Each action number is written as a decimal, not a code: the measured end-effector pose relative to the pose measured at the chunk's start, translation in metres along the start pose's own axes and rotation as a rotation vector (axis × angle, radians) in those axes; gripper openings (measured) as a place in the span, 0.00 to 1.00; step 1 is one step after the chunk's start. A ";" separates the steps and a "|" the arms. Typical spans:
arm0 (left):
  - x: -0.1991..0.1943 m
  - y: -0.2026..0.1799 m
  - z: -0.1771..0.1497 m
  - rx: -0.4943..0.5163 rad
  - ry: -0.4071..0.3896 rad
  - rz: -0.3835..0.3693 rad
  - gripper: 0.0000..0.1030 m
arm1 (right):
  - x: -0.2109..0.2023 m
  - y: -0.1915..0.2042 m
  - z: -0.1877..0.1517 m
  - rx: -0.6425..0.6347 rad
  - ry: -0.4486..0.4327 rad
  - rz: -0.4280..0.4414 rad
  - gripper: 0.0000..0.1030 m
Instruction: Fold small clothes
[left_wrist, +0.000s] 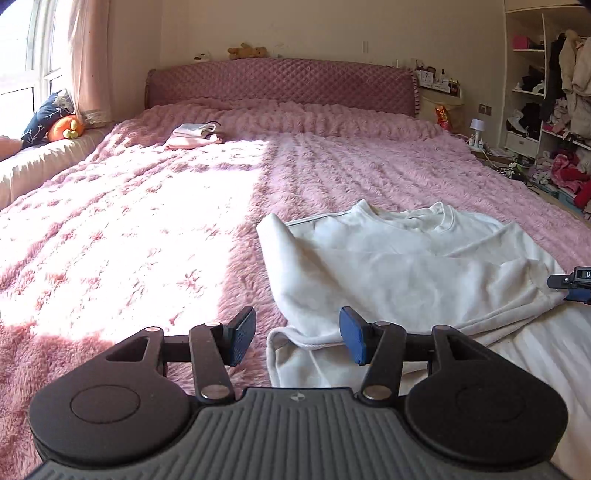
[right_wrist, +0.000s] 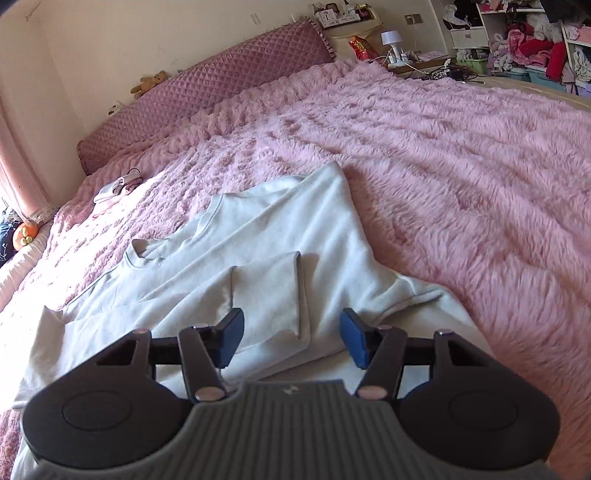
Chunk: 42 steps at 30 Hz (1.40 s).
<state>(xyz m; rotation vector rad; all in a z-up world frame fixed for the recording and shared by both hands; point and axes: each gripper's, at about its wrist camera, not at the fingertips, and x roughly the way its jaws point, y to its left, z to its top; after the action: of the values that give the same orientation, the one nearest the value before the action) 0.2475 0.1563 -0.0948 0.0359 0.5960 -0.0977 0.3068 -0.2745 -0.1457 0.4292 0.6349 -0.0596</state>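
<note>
Two grippers are hovering over a bed (left_wrist: 155, 236) covered with a fluffy pink blanket. In the left wrist view, a small folded stack of clothes (left_wrist: 194, 134) is lying at eleven o'clock, near the quilted headboard (left_wrist: 280, 79). The left gripper (left_wrist: 297, 332) is pointing at the near left edge of a white sweatshirt (left_wrist: 388, 266), its fingers (left_wrist: 242, 334) standing partly apart with nothing between them. The sweatshirt is lying at one o'clock from it, collar toward the headboard. In the right wrist view, the sweatshirt (right_wrist: 258, 266) is spreading toward twelve o'clock, one sleeve folded over the body. The right gripper (right_wrist: 291, 338) is poised above its hem, fingers (right_wrist: 354, 338) partly open and gripping nothing.
</note>
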 end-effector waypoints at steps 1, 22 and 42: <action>0.006 0.007 -0.004 0.000 0.022 0.008 0.60 | 0.003 0.002 -0.001 -0.010 0.007 0.002 0.54; 0.066 -0.020 -0.023 0.485 0.103 -0.027 0.10 | 0.006 0.014 0.000 -0.030 0.011 0.013 0.08; 0.047 -0.024 -0.032 0.325 0.097 0.079 0.01 | -0.031 -0.022 -0.020 -0.026 -0.048 -0.111 0.17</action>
<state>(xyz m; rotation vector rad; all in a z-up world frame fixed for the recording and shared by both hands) 0.2657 0.1307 -0.1476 0.3806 0.6700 -0.1158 0.2665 -0.2890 -0.1502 0.3661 0.6113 -0.1666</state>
